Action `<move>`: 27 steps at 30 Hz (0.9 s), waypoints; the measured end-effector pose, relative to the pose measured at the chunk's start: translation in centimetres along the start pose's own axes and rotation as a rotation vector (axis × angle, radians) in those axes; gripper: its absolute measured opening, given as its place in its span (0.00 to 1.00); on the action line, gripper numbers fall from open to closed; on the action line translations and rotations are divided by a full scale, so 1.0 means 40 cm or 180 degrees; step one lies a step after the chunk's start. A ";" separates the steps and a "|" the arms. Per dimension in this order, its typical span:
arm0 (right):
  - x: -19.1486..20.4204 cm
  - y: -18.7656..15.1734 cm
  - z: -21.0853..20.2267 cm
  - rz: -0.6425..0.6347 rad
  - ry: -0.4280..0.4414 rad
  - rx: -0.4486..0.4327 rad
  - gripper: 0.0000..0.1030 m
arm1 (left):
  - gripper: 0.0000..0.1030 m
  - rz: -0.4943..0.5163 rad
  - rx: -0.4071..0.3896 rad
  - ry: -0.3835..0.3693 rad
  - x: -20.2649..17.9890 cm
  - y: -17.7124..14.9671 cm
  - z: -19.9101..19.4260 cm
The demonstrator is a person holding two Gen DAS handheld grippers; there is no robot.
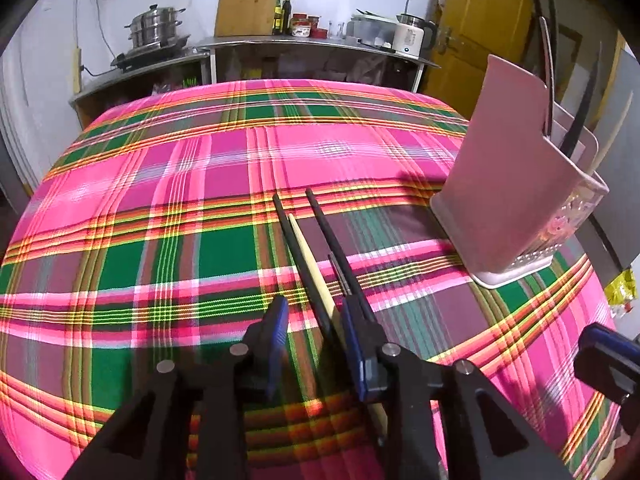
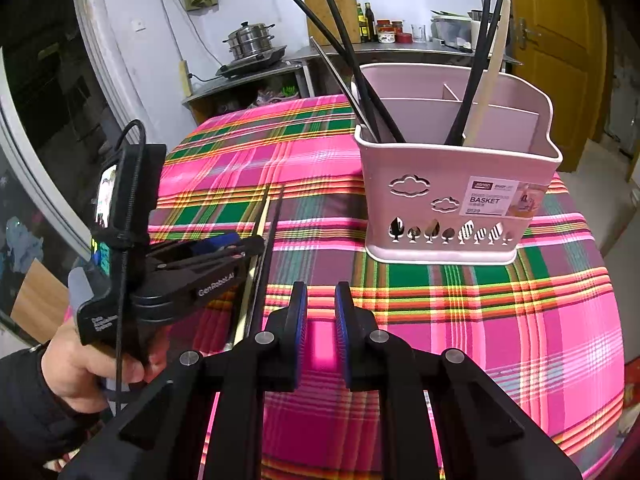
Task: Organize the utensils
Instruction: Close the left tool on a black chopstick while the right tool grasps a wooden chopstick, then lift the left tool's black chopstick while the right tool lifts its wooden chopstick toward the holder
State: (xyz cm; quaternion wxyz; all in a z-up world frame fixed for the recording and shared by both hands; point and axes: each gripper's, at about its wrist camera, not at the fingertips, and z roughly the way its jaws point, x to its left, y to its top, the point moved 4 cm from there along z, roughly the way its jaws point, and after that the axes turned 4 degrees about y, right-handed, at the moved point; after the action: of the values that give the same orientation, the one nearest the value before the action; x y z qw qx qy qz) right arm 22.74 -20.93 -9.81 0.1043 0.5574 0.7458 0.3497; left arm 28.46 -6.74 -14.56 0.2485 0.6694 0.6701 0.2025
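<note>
On the pink plaid tablecloth (image 1: 160, 208) lie two black chopsticks (image 1: 296, 240) and a cream chopstick (image 1: 310, 256), side by side. My left gripper (image 1: 316, 312) is down over their near ends, open, with a black and the cream stick between its blue pads, close to the right pad (image 1: 354, 328). The second black stick (image 1: 332, 236) runs along that pad's outer side. In the right wrist view the left gripper (image 2: 256, 244) reaches in from the left. My right gripper (image 2: 322, 304) hovers open and empty, facing the pink utensil basket (image 2: 452, 184), which holds several black chopsticks and a cream one.
A hand (image 2: 80, 364) holds the left gripper. The basket (image 1: 508, 184) stands near the table's right edge. Behind the table a metal counter (image 1: 320, 46) carries a steamer pot (image 1: 154, 28), a cutting board (image 1: 248, 4), bottles and a kettle (image 1: 412, 36). A yellow door (image 1: 480, 28) is at the back right.
</note>
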 end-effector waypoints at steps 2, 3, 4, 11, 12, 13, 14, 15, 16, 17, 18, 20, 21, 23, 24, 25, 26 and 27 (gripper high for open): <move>-0.002 0.000 0.000 0.0004 -0.0010 0.0002 0.14 | 0.27 0.0000 -0.0013 -0.0034 0.007 -0.004 -0.002; -0.003 0.000 -0.001 0.0004 -0.0012 0.0002 0.14 | 0.26 -0.0011 -0.0010 -0.0057 0.014 -0.007 -0.005; -0.003 0.000 -0.002 0.0002 -0.0015 0.0000 0.14 | 0.23 -0.0036 -0.0002 -0.0087 0.022 -0.011 -0.008; 0.010 -0.003 0.017 -0.0017 0.0031 0.0040 0.14 | 0.08 -0.0200 0.0055 -0.0313 0.094 -0.034 -0.032; 0.016 -0.005 0.022 -0.0029 0.0047 0.0053 0.14 | 0.08 -0.0169 0.0054 -0.0312 0.106 -0.038 -0.036; 0.021 -0.006 0.026 -0.0041 0.0056 0.0063 0.14 | 0.08 -0.0146 0.0054 -0.0308 0.112 -0.040 -0.039; 0.026 -0.007 0.030 -0.0052 0.0063 0.0073 0.14 | 0.08 -0.0107 0.0056 -0.0294 0.125 -0.043 -0.043; 0.031 -0.008 0.035 -0.0062 0.0071 0.0084 0.14 | 0.08 -0.0060 0.0065 -0.0279 0.139 -0.047 -0.047; 0.036 -0.008 0.042 -0.0072 0.0082 0.0100 0.14 | 0.08 -0.0027 0.0076 -0.0279 0.148 -0.051 -0.051; 0.042 -0.007 0.050 -0.0087 0.0092 0.0116 0.14 | 0.08 -0.0004 0.0092 -0.0268 0.160 -0.054 -0.056; 0.048 -0.008 0.057 -0.0101 0.0100 0.0126 0.14 | 0.08 0.0008 0.0106 -0.0245 0.171 -0.057 -0.059; 0.063 -0.006 0.077 -0.0126 0.0127 0.0152 0.14 | 0.08 0.0011 0.0117 -0.0156 0.193 -0.058 -0.064; 0.069 -0.003 0.088 -0.0138 0.0146 0.0159 0.14 | 0.09 -0.0005 0.0120 -0.0129 0.203 -0.058 -0.065; 0.087 0.006 0.116 -0.0188 0.0178 0.0178 0.14 | 0.09 -0.0050 0.0130 -0.0120 0.218 -0.060 -0.070; 0.092 0.011 0.131 -0.0208 0.0179 0.0192 0.14 | 0.09 -0.0081 0.0132 -0.0109 0.224 -0.062 -0.073; 0.099 0.018 0.149 -0.0227 0.0184 0.0211 0.14 | 0.09 -0.0103 0.0133 -0.0100 0.230 -0.064 -0.075; 0.102 0.024 0.163 -0.0240 0.0191 0.0227 0.14 | 0.09 -0.0131 0.0134 -0.0092 0.235 -0.064 -0.078; 0.106 0.030 0.178 -0.0254 0.0193 0.0244 0.14 | 0.10 -0.0166 0.0136 -0.0089 0.240 -0.065 -0.079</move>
State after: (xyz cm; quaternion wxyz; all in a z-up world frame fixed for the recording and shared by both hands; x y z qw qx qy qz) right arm 26.03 -14.03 -13.27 0.0741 0.5200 0.7831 0.3331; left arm 24.67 3.00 -14.22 0.2487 0.6597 0.6880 0.1723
